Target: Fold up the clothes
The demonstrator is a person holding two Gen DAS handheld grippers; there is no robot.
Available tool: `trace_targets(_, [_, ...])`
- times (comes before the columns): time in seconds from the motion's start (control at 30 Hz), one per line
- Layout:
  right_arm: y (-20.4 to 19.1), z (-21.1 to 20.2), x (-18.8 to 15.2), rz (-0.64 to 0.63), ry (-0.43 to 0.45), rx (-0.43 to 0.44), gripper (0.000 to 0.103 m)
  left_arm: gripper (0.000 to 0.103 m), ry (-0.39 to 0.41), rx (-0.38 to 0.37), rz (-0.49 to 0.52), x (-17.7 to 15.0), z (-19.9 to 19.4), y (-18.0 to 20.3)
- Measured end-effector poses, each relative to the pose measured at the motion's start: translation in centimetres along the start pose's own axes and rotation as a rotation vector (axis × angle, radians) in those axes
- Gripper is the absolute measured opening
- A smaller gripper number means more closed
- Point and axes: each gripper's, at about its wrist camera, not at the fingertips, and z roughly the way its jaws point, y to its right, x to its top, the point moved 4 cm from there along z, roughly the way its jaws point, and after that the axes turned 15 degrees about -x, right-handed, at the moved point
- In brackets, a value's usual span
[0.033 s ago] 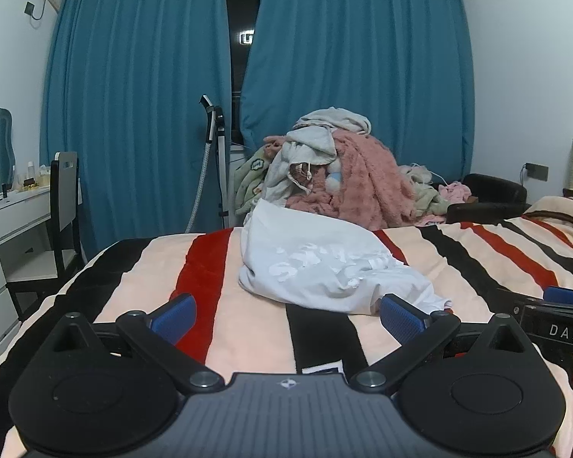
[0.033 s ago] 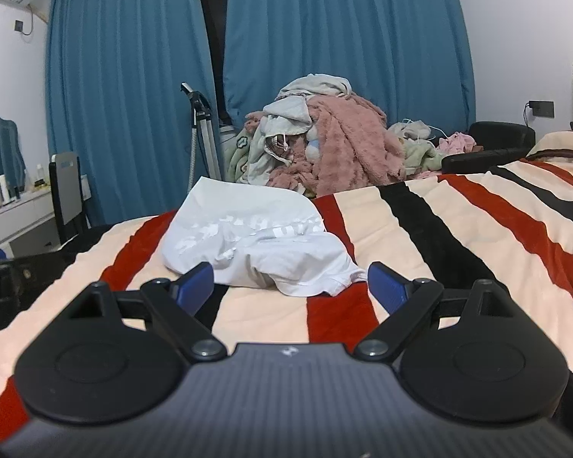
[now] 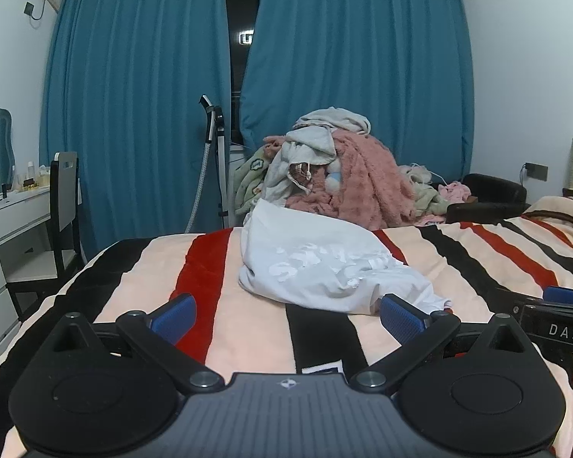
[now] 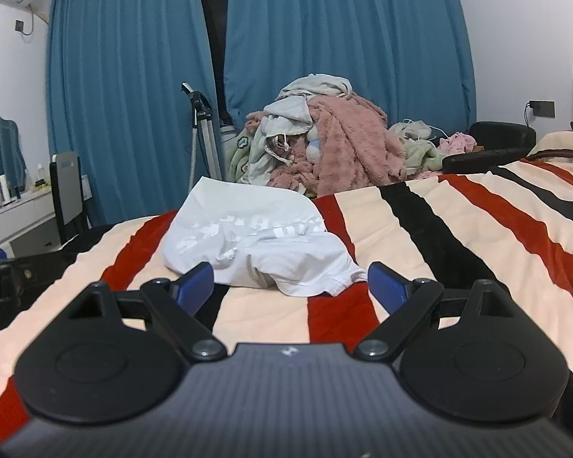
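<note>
A crumpled white T-shirt with a white print (image 3: 324,267) lies on the striped bed cover (image 3: 248,328); it also shows in the right wrist view (image 4: 259,244). My left gripper (image 3: 286,315) is open and empty, low over the bed just short of the shirt's near edge. My right gripper (image 4: 290,286) is open and empty, its fingertips close to the shirt's near hem. The right gripper's body shows at the right edge of the left wrist view (image 3: 557,324).
A pile of pink, grey and green clothes (image 3: 336,175) lies beyond the bed's far edge before blue curtains (image 3: 141,114). A garment steamer pole (image 3: 214,160) stands left of it. A chair (image 3: 63,206) and white dresser (image 3: 7,229) are at the left.
</note>
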Motion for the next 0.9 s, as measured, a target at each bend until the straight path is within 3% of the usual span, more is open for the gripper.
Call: trace_targets(0.9, [-0.04, 0.05, 0.02, 0.01, -0.019, 0.009, 0.089, 0.103, -0.011, 0.026, 0.022, -0.4, 0.01, 0.33])
